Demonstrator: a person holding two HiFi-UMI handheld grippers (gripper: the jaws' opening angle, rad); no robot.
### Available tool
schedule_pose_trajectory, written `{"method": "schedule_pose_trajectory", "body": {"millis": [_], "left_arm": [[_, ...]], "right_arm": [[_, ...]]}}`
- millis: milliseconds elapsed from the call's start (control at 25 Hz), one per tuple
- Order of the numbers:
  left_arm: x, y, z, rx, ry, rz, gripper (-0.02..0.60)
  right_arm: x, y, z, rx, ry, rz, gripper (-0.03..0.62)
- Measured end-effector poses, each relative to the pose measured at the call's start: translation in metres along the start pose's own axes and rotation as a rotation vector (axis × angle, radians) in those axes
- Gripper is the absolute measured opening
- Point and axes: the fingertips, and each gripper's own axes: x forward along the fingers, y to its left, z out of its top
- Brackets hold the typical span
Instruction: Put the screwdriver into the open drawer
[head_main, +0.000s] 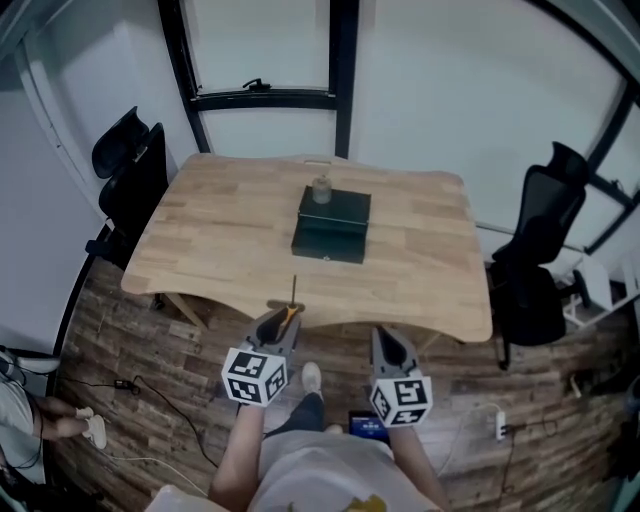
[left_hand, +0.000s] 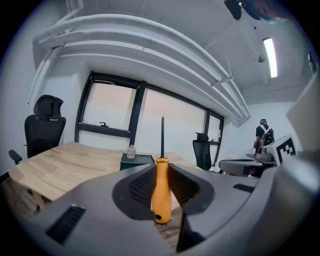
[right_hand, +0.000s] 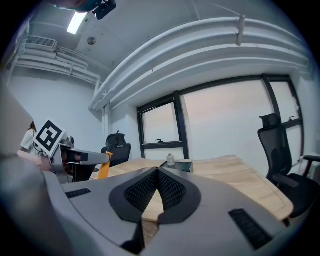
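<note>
Left gripper (left_hand: 161, 169) clamps screwdriver (left_hand: 161, 192), apparently mid-handle

Screwdriver (left_hand: 161, 192) sits between the jaws of the left gripper (head_main: 284, 320), shaft forward. Ahead of the jaws: drawer unit (head_main: 333, 225) on worktop (head_main: 220, 220), bottle (head_main: 321, 190) atop it.

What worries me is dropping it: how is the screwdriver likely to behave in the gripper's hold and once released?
Probably stiff: the screwdriver has a thin metal shaft and a hard-looking orange handle. The handle looks smooth and rounded, and the left gripper clamps only that, so it might pivot or slip if knocked. Laid down, it would likely roll.
</note>
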Motion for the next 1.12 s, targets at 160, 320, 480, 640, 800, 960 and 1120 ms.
{"method": "schedule_pose_trajectory", "body": {"millis": [160,320,480,640,800,960,1120], "left_arm": [[0.039,0.014,0.004,-0.007,0.008,-0.023,0.075],[0.082,0.037,0.008,-0.038,0.022,-0.045,0.075],[0.127,0.061,0.017,-0.057,0.037,-0.067,0.075],[0.163,0.083,0.023,-0.066,0.06,-0.091,0.075],[0.19,0.102,0.023,-0.074,0.085,-0.107,0.075],[0.212,0.119,0.024,-0.076,0.103,-0.129,0.075],[0.23,0.13,0.028,-0.08,0.106,-0.15,0.075]], "right_arm": [[0.032,-0.021,-0.003,-0.007,0.015,-0.022,-0.002],[0.07,-0.035,-0.006,-0.02,0.061,-0.029,-0.002],[0.106,-0.051,-0.005,-0.027,0.101,-0.054,-0.002],[0.137,-0.065,-0.009,-0.02,0.138,-0.088,-0.002],[0.166,-0.075,-0.009,-0.009,0.155,-0.111,-0.002],[0.192,-0.085,-0.009,0.0,0.168,-0.14,-0.002],[0.211,-0.088,-0.007,-0.006,0.187,-0.154,-0.002]]}}
